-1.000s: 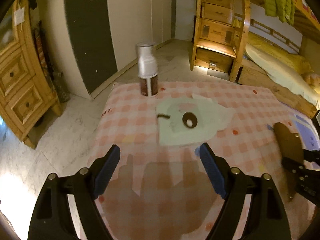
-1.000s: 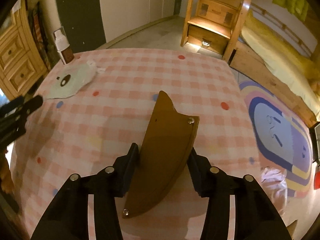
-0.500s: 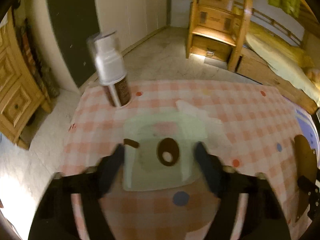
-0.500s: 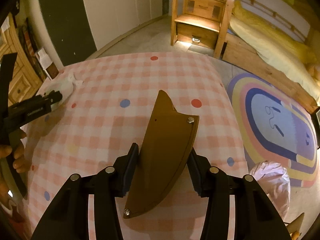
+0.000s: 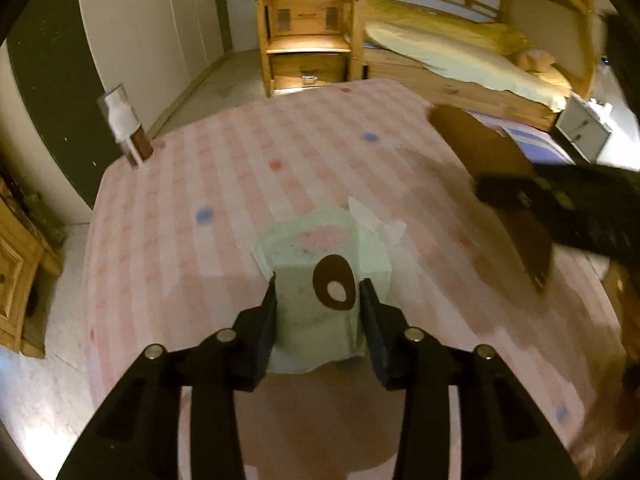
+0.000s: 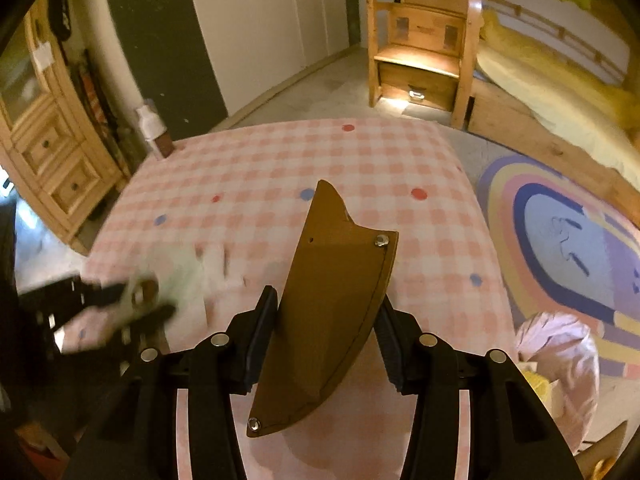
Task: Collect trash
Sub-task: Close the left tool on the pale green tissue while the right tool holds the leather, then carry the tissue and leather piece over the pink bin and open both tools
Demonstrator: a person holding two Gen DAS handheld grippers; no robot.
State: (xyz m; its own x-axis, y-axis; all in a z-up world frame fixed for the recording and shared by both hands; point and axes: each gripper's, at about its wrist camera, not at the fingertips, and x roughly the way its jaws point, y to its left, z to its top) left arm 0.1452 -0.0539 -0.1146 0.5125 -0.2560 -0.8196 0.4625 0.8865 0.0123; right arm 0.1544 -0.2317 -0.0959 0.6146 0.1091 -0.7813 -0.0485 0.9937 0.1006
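Here the left gripper, its fingers just closing, pinches the pale green crumpled wrapper mid-desk, while the right gripper clamps a brown leather sheath over the bare pink-checked cloth.

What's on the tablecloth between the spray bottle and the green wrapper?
Nothing: in the left wrist view only bare checked tablecloth lies between the spray bottle and the green wrapper.

The right gripper clamps a flat brown pointed sheath with metal rivets above the pink checked dotted tablecloth. At near left, blurred, the left gripper has been closing around a pale green wrapper.
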